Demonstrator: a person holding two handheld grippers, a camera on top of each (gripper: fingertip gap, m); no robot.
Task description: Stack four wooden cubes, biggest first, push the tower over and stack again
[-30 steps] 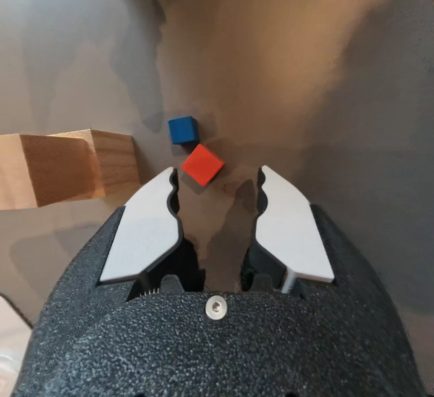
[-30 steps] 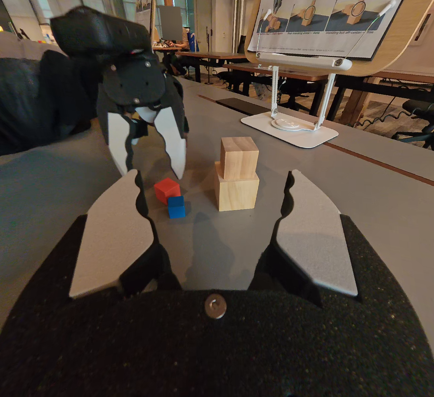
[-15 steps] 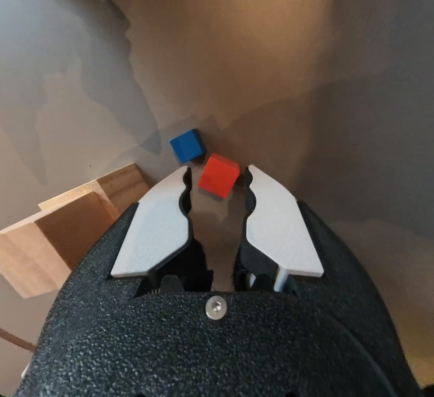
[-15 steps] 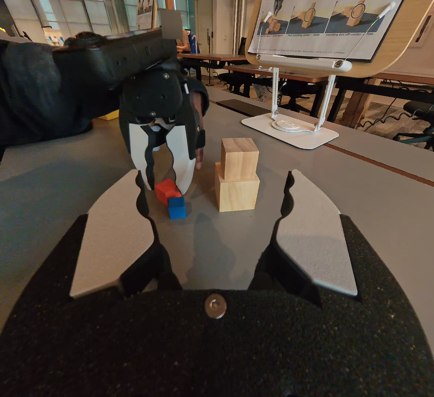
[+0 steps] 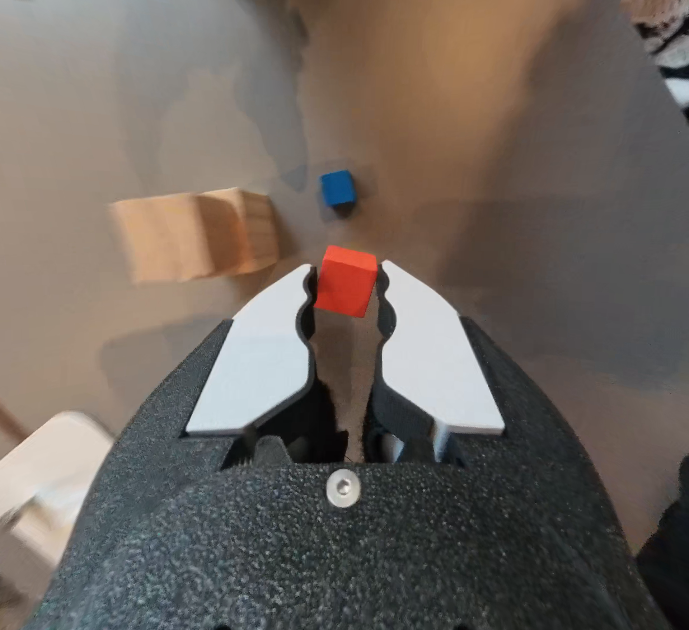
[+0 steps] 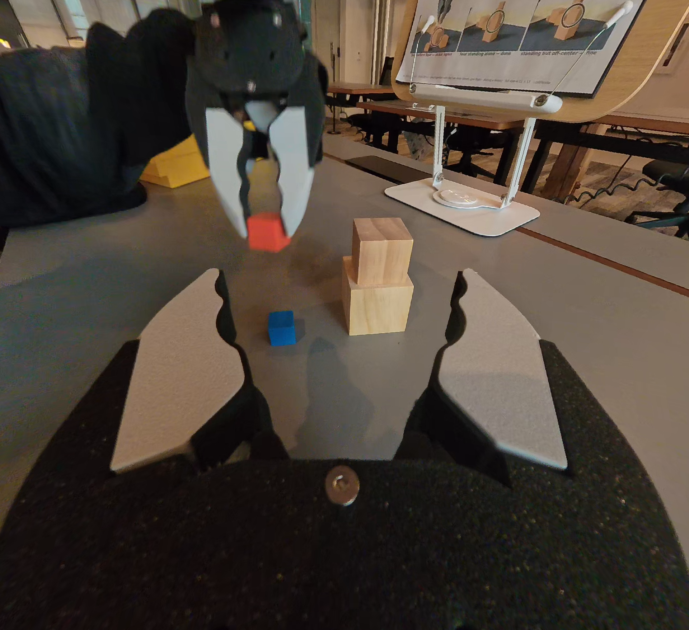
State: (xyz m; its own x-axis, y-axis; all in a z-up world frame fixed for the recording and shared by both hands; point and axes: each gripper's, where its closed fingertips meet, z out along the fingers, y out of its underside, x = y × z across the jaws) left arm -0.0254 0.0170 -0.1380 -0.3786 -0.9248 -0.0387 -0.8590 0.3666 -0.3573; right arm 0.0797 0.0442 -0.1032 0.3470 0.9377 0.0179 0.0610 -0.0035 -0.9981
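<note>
Red cube (image 6: 267,232) pinched at the tips of my left gripper (image 6: 265,228), jaws narrowed onto it, lifted clear of the table (image 6: 112,295). Blue cube (image 6: 281,328) waits below. I'd carry right, centre over the two-block wooden stack (image 6: 378,280), lower squarely, then release gently. Right gripper (image 6: 341,314) hangs wide open, empty.

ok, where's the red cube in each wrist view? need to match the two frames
Left wrist view: red cube sits centre frame, pinched at the tips of the left tool, above the grey table.
Right wrist view: red cube is upper left of centre, held off the table by the left tool.
Shared landmark: the blue cube on the table, beside the two stacked wooden cubes.
</note>
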